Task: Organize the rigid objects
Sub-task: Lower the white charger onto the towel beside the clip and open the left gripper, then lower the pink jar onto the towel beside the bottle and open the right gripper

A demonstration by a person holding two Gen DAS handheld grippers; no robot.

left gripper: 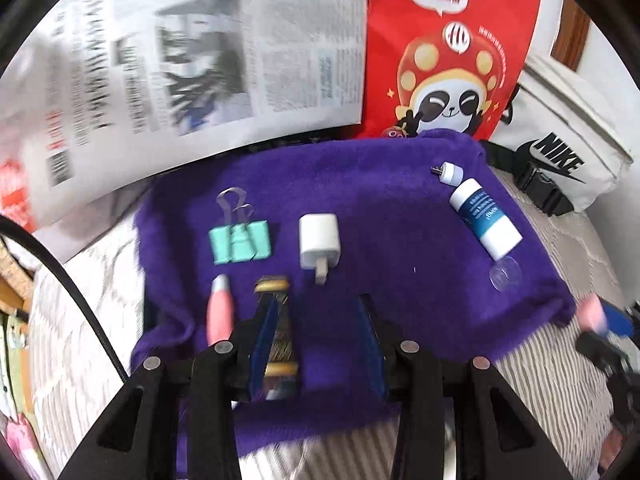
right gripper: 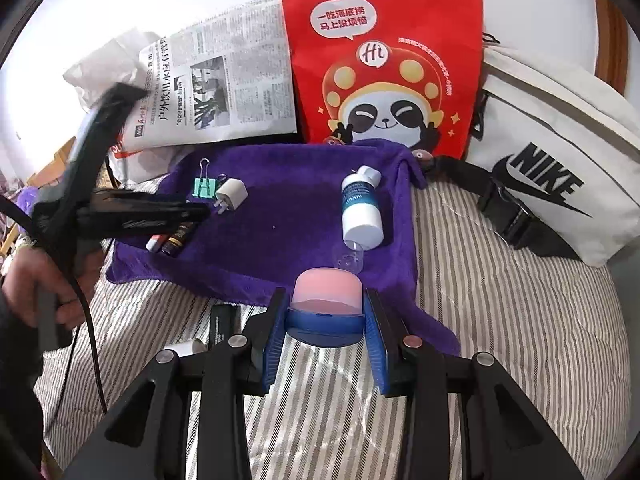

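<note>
A purple towel (left gripper: pixel 380 216) (right gripper: pixel 288 216) lies on the striped bed. On it sit a green binder clip (left gripper: pixel 240 242) (right gripper: pixel 205 187), a white charger plug (left gripper: pixel 319 243) (right gripper: pixel 231 193), a pink tube (left gripper: pixel 219 308) (right gripper: pixel 154 243), a black-and-gold tube (left gripper: pixel 276 320) (right gripper: pixel 176 242), a white-and-blue bottle (left gripper: pixel 484 218) (right gripper: pixel 360 210) and a clear cap (left gripper: pixel 505 274) (right gripper: pixel 351 258). My left gripper (left gripper: pixel 316 312) is open, its left finger over the black-and-gold tube. My right gripper (right gripper: pixel 325 300) is shut on a pink-and-blue jar (right gripper: pixel 326 298) at the towel's near edge.
A newspaper (left gripper: pixel 180 60) (right gripper: pixel 224 88), a red panda bag (left gripper: pixel 448 48) (right gripper: pixel 384 60) and a white Nike pouch (left gripper: pixel 560 148) (right gripper: pixel 552 152) stand behind the towel. A small white cap (left gripper: pixel 451 172) lies near the bottle. A black box (right gripper: pixel 222 326) lies on the bed.
</note>
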